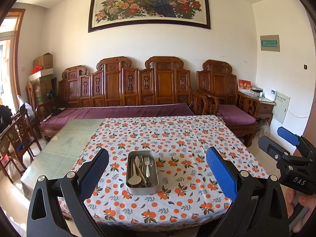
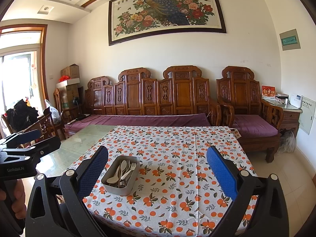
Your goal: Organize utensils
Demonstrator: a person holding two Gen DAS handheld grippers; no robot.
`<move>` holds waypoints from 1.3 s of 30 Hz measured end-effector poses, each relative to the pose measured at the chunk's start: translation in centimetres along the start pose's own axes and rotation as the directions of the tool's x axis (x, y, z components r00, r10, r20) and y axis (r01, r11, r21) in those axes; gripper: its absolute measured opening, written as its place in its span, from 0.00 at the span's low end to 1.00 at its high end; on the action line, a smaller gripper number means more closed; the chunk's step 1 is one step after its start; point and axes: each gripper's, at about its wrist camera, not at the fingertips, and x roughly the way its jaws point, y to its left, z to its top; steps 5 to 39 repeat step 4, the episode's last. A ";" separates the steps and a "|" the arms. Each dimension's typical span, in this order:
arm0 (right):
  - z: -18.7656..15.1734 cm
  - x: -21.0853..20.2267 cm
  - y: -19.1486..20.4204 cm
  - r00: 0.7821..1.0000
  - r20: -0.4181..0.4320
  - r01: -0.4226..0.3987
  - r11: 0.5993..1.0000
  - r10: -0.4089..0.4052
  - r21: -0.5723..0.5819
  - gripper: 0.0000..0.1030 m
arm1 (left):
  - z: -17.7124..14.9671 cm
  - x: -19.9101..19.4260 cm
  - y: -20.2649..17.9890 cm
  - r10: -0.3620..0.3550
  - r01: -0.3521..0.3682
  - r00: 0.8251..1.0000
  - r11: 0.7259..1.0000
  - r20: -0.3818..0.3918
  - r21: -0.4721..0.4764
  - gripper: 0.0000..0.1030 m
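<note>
While tin (image 1: pixel 142 185) centres ahead, left gripper (image 1: pixel 158 171) gapes.

Both the left gripper (image 1: pixel 158 170) and right gripper (image 2: pixel 158 170) hang side by side, jaws spread wide, gripping nothing.

bright daylight pours from the window (image 2: pixel 17 75) at left, blown out white; glare on the glass table (image 1: pixel 59 150); sharp focus, strong fisheye bending, dark corners.
</note>
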 end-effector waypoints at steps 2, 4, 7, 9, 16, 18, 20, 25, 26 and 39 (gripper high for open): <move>0.0 0.0 0.0 1.000 0.001 0.001 1.000 -0.001 -0.001 0.97 | 0.0 0.0 0.0 -0.002 0.002 1.000 1.000 -0.002 -0.002 0.92; 0.0 0.0 0.0 1.000 0.000 0.000 1.000 0.000 0.000 0.97 | -0.1 0.0 0.0 -0.001 0.001 1.000 1.000 0.000 -0.001 0.92; 0.0 0.0 0.0 1.000 0.000 0.000 1.000 0.000 0.000 0.97 | -0.1 0.0 0.0 -0.001 0.001 1.000 1.000 0.000 -0.001 0.92; 0.0 0.0 0.0 1.000 0.000 0.000 1.000 0.000 0.000 0.97 | -0.1 0.0 0.0 -0.001 0.001 1.000 1.000 0.000 -0.001 0.92; 0.0 0.0 0.0 1.000 0.000 0.000 1.000 0.000 0.000 0.97 | -0.1 0.0 0.0 -0.001 0.001 1.000 1.000 0.000 -0.001 0.92; 0.0 0.0 0.0 1.000 0.000 0.000 1.000 0.000 0.000 0.97 | -0.1 0.0 0.0 -0.001 0.001 1.000 1.000 0.000 -0.001 0.92; 0.0 0.0 0.0 1.000 0.000 0.000 1.000 0.000 0.000 0.97 | -0.1 0.0 0.0 -0.001 0.001 1.000 1.000 0.000 -0.001 0.92; 0.0 0.0 0.0 1.000 0.000 0.000 1.000 0.000 0.000 0.97 | -0.1 0.0 0.0 -0.001 0.001 1.000 1.000 0.000 -0.001 0.92; 0.0 0.0 0.0 1.000 0.000 0.000 1.000 0.000 0.000 0.97 | -0.1 0.0 0.0 -0.001 0.001 1.000 1.000 0.000 -0.001 0.92; 0.0 0.0 0.0 1.000 0.000 0.000 1.000 0.000 0.000 0.97 | -0.1 0.0 0.0 -0.001 0.001 1.000 1.000 0.000 -0.001 0.92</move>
